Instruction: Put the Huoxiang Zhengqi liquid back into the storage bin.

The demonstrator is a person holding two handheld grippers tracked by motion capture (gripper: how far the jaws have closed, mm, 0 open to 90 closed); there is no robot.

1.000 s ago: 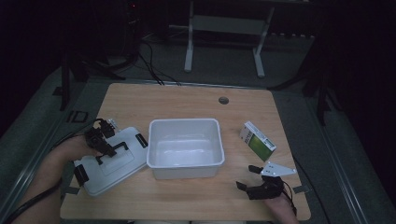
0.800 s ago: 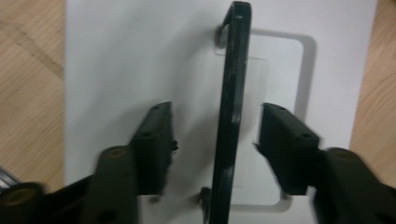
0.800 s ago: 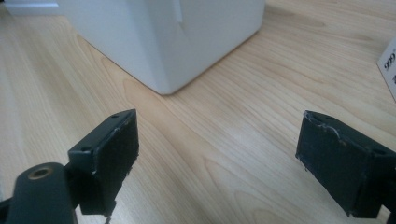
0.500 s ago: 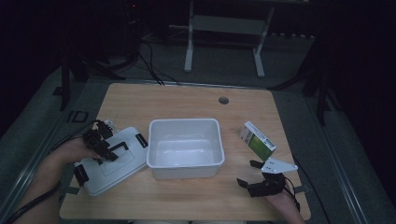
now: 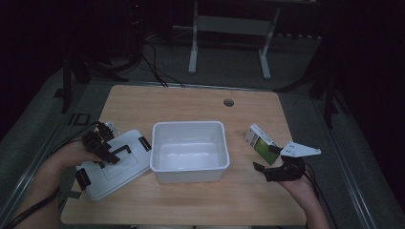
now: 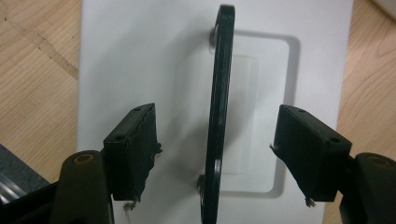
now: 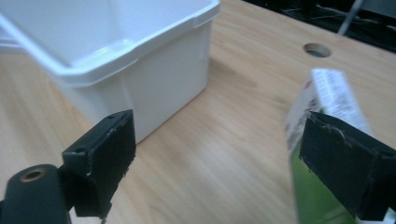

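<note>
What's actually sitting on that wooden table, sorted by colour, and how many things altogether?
White: 2, the open tub and the lid with its black handle
Green and white: 1, the carton
Total: 3

On the counter [image 5: 191,102] there is one white tub [image 5: 188,150] near the middle, one white lid [image 5: 112,164] by the left edge, and one green-and-white carton [image 5: 260,144] toward the right edge. The lid carries one black handle [image 6: 218,112] and two black clips [image 5: 144,143]. One round hole [image 5: 229,102] sits near the far edge. Two hand-held grippers are present: the left hand-held gripper [image 5: 106,151] and the right hand-held gripper [image 5: 267,164].
</note>
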